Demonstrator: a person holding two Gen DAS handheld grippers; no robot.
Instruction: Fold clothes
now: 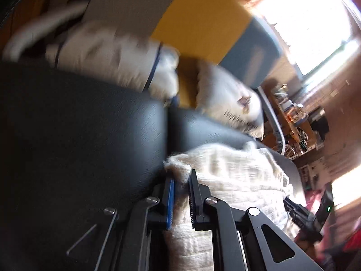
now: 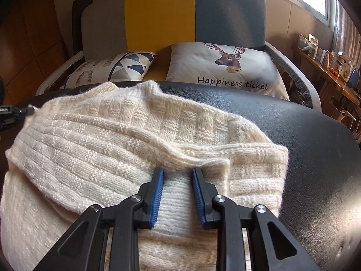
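Observation:
A cream knitted sweater (image 2: 112, 140) lies partly folded on a black leather surface (image 2: 304, 146), with one folded layer lying across its body. My right gripper (image 2: 177, 171) is open just above the near middle of the knit, at the folded layer's edge, and nothing is pinched between its blue pads. My left gripper (image 1: 182, 176) is shut on a bunched edge of the sweater (image 1: 237, 174). In the right wrist view the left gripper (image 2: 13, 113) sits at the sweater's far left corner. The left wrist view is blurred and tilted.
Behind the leather surface stands a sofa with a grey, yellow and blue backrest (image 2: 158, 15). On it lie a deer cushion (image 2: 225, 65) and a geometric-patterned cushion (image 2: 112, 67). A cluttered wooden shelf (image 2: 327, 67) runs under bright windows on the right.

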